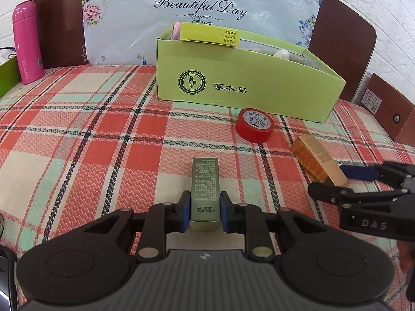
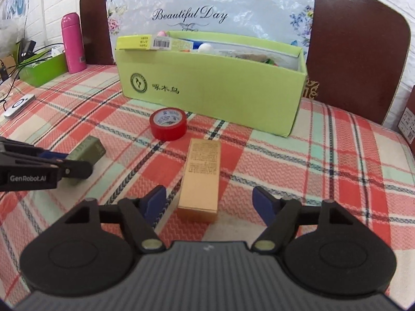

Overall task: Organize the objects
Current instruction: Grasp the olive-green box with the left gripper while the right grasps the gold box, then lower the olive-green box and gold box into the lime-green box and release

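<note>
My left gripper is shut on a grey-green carton that lies on the plaid tablecloth; it also shows in the right wrist view, with the left gripper around it. My right gripper is open, its blue pads on either side of the near end of a gold carton without touching it. The gold carton and the right gripper show at the right of the left wrist view. A red tape roll lies before the green box.
The green box holds a yellow carton and several other items. A pink bottle and a small green tray stand at the back left. Brown chair backs stand behind the table. A white device with cables lies at the left.
</note>
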